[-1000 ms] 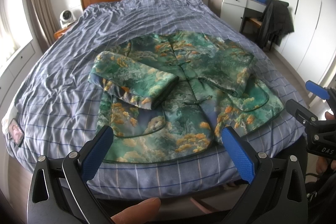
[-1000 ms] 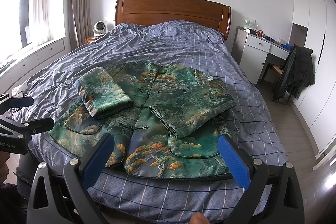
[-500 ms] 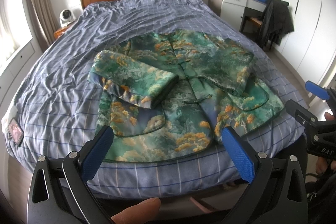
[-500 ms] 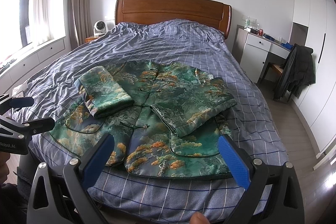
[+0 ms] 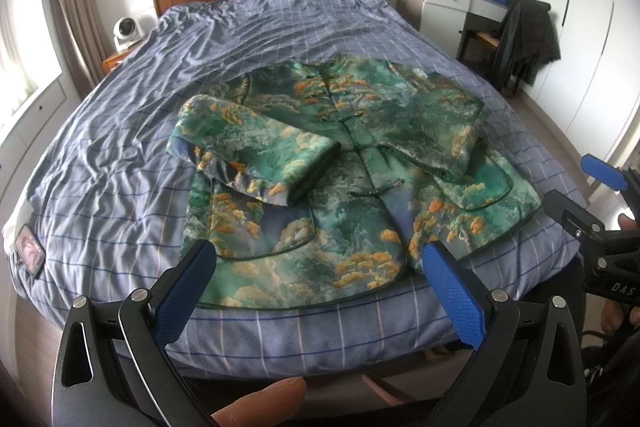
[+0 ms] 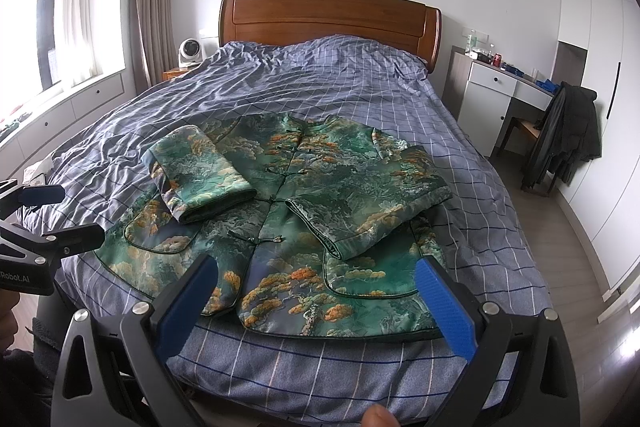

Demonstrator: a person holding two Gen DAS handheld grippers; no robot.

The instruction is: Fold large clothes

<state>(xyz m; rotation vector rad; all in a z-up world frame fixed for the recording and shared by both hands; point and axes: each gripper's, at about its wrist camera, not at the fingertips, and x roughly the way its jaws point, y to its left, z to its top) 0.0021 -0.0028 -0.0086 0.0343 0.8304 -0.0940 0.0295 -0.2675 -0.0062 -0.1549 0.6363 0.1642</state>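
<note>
**Status: No Movement Since Previous Frame**

Nothing has shifted since the earlier frames. Your left gripper [image 5: 316, 267] and right gripper [image 6: 316, 287] both hover with jaws spread wide, holding nothing, just off the foot of the bed [image 6: 460, 131]. The green jacket [image 6: 304, 211] lies flat on the bed, both sleeves folded inward across its front.

The wide wooden-headboard bed [image 6: 328, 23], covered by a rumpled blue checked duvet [image 6: 320, 83], carried a green brocade jacket [image 6: 304, 211] with both sleeves folded inward toward six o'clock, and a small dark-framed picture [image 5: 29, 247] at its eight o'clock edge.
</note>
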